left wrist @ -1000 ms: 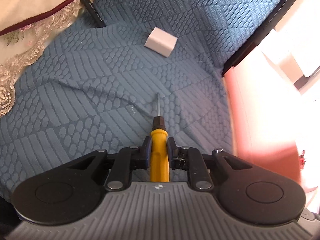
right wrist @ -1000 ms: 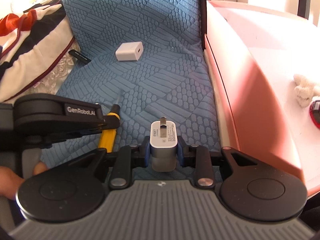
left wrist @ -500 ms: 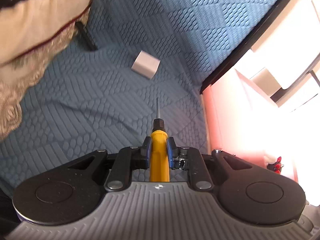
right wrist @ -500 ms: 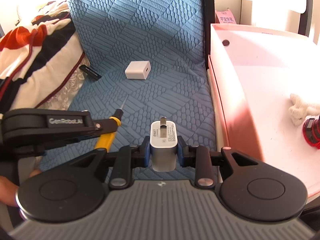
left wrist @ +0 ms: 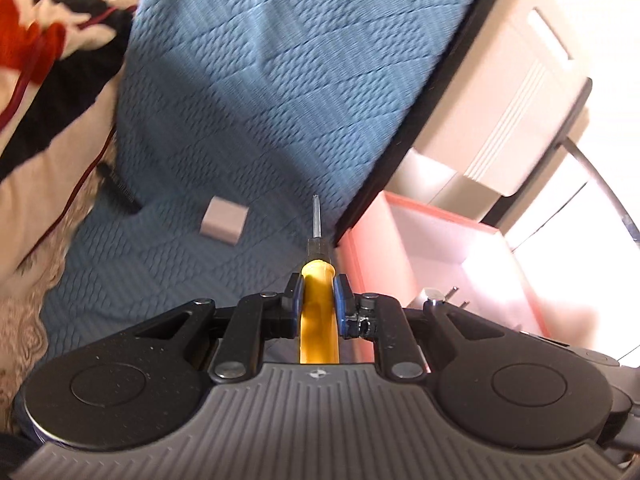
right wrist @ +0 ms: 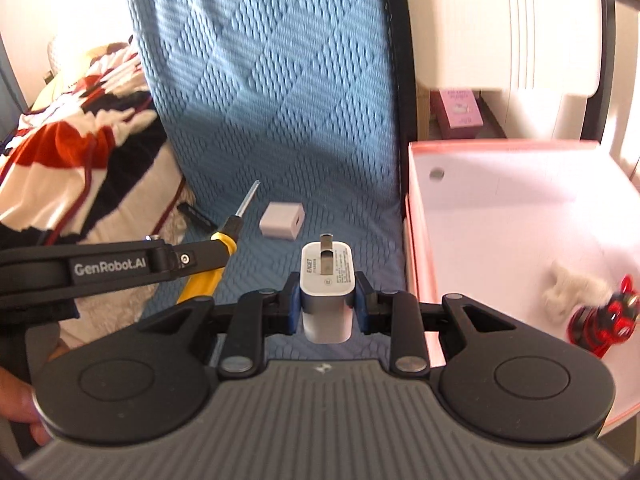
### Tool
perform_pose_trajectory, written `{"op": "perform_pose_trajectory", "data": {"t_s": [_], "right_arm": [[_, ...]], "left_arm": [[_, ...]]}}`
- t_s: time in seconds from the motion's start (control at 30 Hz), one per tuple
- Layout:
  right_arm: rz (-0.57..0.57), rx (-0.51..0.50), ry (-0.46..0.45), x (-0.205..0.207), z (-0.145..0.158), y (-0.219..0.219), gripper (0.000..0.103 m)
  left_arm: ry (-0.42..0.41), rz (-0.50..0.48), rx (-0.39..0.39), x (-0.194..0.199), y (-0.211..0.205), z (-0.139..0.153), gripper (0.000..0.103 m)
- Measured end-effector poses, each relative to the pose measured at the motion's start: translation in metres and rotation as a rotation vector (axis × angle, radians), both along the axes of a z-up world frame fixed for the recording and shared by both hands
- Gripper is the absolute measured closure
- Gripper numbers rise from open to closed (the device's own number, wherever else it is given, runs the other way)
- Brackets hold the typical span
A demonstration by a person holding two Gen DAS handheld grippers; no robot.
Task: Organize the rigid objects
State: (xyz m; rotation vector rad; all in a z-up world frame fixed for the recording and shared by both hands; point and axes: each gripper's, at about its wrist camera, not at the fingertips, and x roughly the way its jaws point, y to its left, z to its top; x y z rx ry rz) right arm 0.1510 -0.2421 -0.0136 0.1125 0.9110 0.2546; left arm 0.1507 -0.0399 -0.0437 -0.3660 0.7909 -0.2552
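My left gripper (left wrist: 317, 294) is shut on a yellow-handled screwdriver (left wrist: 318, 312), held above the blue bed cover with its tip pointing forward; the screwdriver also shows in the right wrist view (right wrist: 224, 246). My right gripper (right wrist: 327, 292) is shut on a white plug charger (right wrist: 327, 280), prongs facing forward, held above the cover. A second white charger cube (right wrist: 282, 221) lies on the cover ahead; it also shows in the left wrist view (left wrist: 224, 220). A pink box (right wrist: 418, 240) stands to the right, open-topped; it also shows in the left wrist view (left wrist: 400, 264).
A black stick-like object (right wrist: 196, 214) lies by the patterned blanket (right wrist: 72, 160) on the left. In the pink box are a white fluffy item (right wrist: 572, 286) and a red object (right wrist: 604, 324). A black bed frame edge (right wrist: 400, 80) runs beside the box.
Both grippers have risen and tilted up with their loads. The left gripper has swung right, so the pink box now shows more in its view. The cube charger looks farther away.
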Motion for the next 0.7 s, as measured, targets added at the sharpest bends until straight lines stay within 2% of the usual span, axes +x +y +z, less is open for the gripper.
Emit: {"op": "perform_pose_trajectory", "data": {"t_s": [0.43,0.7], "right_arm": [[-0.046,-0.005,-0.083,0.021,0.046,-0.038,0.073],[-0.102,-0.027,-0.101,0.022,0.054,-0.075,0.073]], "left_arm": [[-0.059,-0.047,-0.035,0.018,-0.041,0.041,0.084],[-0.072,-0.104,-0.049,0.03,-0.088,0.049,0.084]]}}
